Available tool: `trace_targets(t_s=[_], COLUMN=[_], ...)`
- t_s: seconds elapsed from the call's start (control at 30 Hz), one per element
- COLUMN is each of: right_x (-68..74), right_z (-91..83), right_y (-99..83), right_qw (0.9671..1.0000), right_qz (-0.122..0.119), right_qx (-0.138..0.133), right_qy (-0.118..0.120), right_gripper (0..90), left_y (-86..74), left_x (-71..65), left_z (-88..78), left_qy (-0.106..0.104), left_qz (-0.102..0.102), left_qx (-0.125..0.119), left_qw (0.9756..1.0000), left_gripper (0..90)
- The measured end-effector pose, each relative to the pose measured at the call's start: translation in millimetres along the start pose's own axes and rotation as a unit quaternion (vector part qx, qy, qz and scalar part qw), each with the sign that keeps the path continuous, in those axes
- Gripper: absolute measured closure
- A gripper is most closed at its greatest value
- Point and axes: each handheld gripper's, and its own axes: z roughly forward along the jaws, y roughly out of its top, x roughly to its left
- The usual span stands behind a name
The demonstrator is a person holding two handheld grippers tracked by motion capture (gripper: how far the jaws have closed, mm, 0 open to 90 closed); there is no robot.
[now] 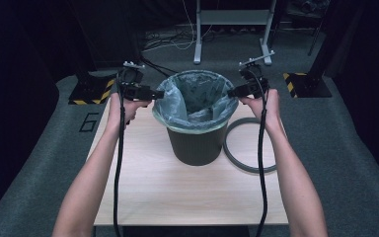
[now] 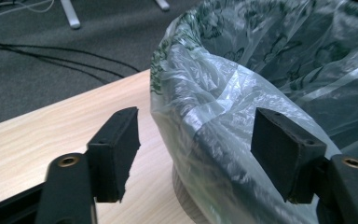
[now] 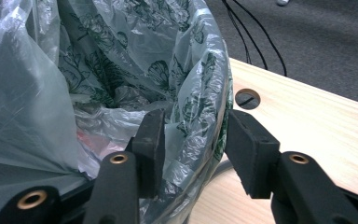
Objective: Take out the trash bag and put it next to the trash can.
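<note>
My two forearms over the pale wood worktop (image 1: 143, 187), dark ribbed bin (image 1: 196, 145) near its far edge, translucent leaf-printed liner (image 1: 197, 98) folded over the rim, grey ring (image 1: 246, 148) beside it, left hand-held gripper (image 2: 193, 149) gaping around the liner's edge, right hand-held gripper (image 3: 193, 140) straddling the lined rim, jaws parted.

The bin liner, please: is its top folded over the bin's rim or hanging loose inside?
Folded over: the bin liner wraps outward around the rim of the bin, its edge draping down outside all round.

Grey carpet floor (image 1: 39, 163), dark surroundings, perhaps a white desk frame (image 1: 232, 29) behind, trailing cables (image 1: 168, 42)
</note>
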Motion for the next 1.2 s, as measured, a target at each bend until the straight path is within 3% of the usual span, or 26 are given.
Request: trace_targets(t_s=[0.13,0.27,0.43,0.53,0.6,0.8,0.83,0.87,0.9,1.2], right_x=[0.3,2.5,6.6,9.1,10.4,15.8,16.5,17.9,18.9,25.5], right_z=[-1.4,-2.4,-8.6,-11.7,-13.9,-12.3,-12.3,-12.6,-12.8,-16.9], right_y=[-0.9,-1.5,-2.2,-2.0,-1.6,-0.1,0.3,0.8,1.4,7.0], right_qw=[1.0,1.0,0.9993,0.9987,0.9984,0.9979,0.9976,0.9976,0.9974,0.9968], right_qz=[-0.003,-0.005,-0.012,-0.02,-0.021,-0.029,-0.031,-0.031,-0.035,-0.039], right_qx=[-0.001,-0.006,-0.027,-0.036,-0.043,-0.047,-0.05,-0.052,-0.052,-0.063], right_qy=[0.001,-0.005,-0.021,-0.03,-0.032,-0.034,-0.035,-0.035,-0.035,-0.029], right_gripper=[62.9,66.0,73.9,78.0,86.8,90.0,90.0,90.0,90.0,90.0], left_y=[1.9,2.5,3.9,6.1,7.3,12.7,13.6,15.0,15.9,19.3], left_x=[-7.9,-13.4,-18.3,-23.5,-26.0,-34.9,-35.8,-36.5,-37.4,-36.9], left_z=[8.7,10.2,8.2,8.3,7.9,6.5,5.3,4.2,4.3,-0.1], left_qy=[0.042,0.061,0.075,0.096,0.106,0.135,0.133,0.134,0.138,0.117], left_qz=[0.017,0.032,0.025,0.035,0.042,0.066,0.067,0.068,0.074,0.079], left_qx=[0.015,0.012,0.002,-0.003,-0.006,-0.005,-0.011,-0.01,-0.007,-0.013], left_qw=[0.9988,0.9976,0.9969,0.9948,0.9935,0.9887,0.9888,0.9886,0.9877,0.99], left_gripper=[43.0,54.6,68.2,73.1,75.2,79.4,80.5,89.5,89.5,89.9])
